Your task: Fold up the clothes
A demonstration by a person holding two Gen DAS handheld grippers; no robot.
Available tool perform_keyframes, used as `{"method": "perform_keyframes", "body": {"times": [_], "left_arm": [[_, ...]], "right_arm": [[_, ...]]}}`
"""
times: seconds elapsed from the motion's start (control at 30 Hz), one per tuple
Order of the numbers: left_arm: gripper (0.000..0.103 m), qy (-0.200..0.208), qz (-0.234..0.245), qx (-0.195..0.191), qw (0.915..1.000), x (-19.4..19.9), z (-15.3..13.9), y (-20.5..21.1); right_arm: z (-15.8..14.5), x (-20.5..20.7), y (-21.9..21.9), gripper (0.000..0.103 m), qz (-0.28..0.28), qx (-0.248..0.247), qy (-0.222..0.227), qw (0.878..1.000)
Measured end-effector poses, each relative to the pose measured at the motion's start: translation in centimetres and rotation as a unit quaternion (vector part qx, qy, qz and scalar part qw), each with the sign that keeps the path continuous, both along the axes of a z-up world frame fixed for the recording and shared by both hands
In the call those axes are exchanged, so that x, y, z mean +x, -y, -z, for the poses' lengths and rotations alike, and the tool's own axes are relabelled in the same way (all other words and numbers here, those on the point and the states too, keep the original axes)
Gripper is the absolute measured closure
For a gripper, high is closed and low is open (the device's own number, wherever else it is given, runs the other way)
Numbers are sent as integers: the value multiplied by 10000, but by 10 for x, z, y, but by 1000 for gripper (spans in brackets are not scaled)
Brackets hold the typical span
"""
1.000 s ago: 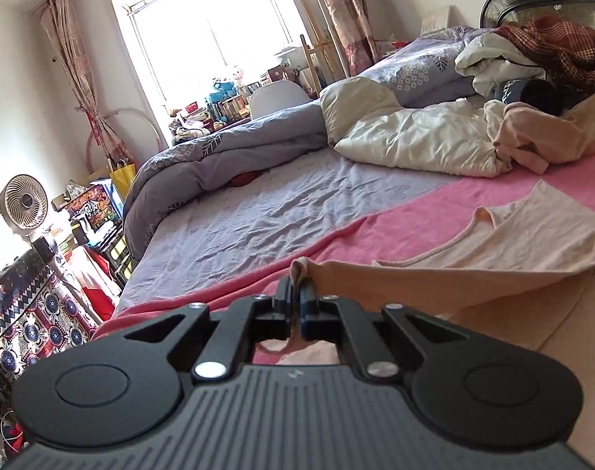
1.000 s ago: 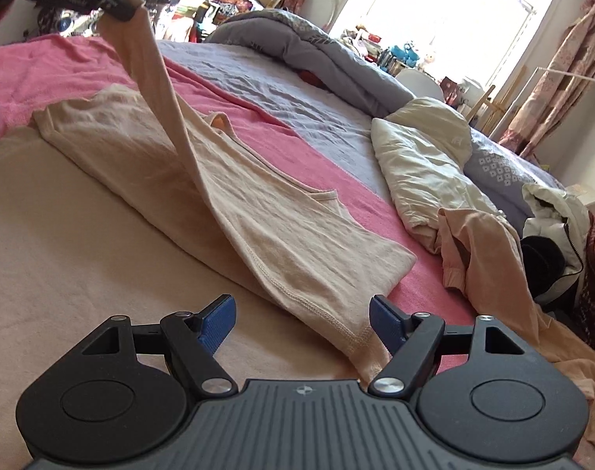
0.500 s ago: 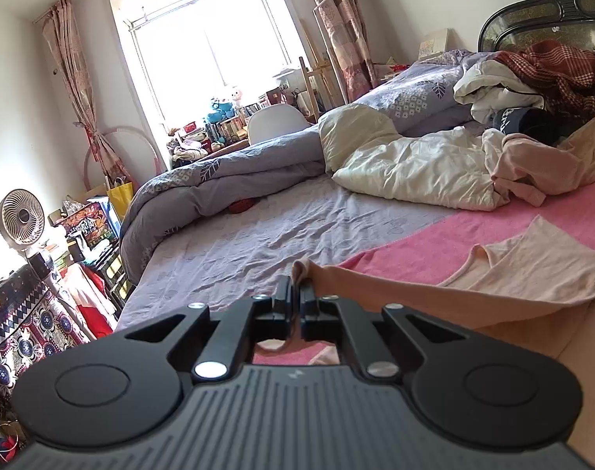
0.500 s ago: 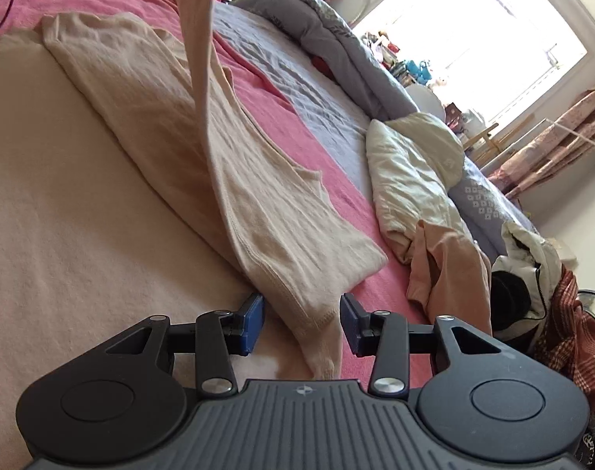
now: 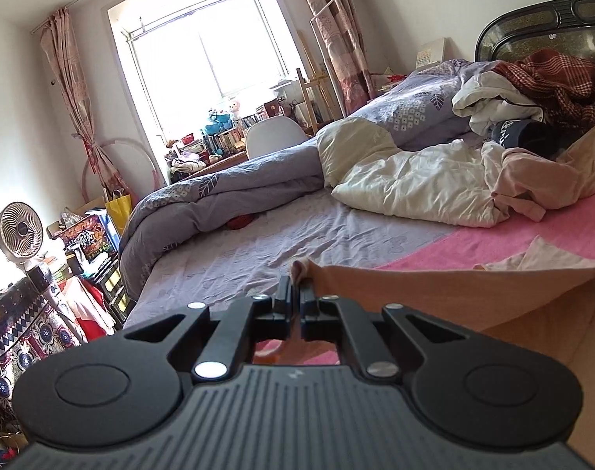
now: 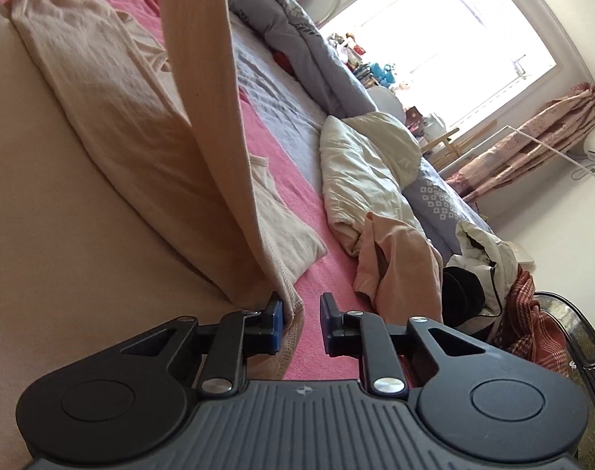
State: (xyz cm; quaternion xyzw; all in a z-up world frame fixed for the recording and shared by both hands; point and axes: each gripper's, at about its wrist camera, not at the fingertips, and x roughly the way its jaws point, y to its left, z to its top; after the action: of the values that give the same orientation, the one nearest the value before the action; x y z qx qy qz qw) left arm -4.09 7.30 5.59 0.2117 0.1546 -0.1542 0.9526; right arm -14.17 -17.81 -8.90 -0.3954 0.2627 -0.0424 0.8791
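While jaws close: hem point(image 6: 291, 305) between.

Left wrist view: sits low behind its gripper, just above the bed point(image 5: 297, 235), facing across the mattress toward the window point(image 5: 203, 51), level horizon. Right wrist view: also low and close to the bedding, looking along the bed toward the same window point(image 6: 446, 27), frame rolled so the scene tilts. Shared ground: the grey duvet point(image 5: 219, 196) point(image 6: 297, 39), cream quilt point(image 5: 415, 180) point(image 6: 360, 164), and pink sheet point(image 5: 532, 235) point(image 6: 321, 274).
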Motion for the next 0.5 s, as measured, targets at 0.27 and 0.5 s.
{"method": "perform_keyframes", "body": {"times": [0.27, 0.5], "left_arm": [[102, -17, 236, 240, 9994, -19, 19, 0], [102, -278, 755, 826, 9933, -66, 57, -5]], "right_arm": [[2, -11, 15, 95, -160, 5, -18, 9999], [19, -21, 24, 95, -277, 91, -479, 9984]]}}
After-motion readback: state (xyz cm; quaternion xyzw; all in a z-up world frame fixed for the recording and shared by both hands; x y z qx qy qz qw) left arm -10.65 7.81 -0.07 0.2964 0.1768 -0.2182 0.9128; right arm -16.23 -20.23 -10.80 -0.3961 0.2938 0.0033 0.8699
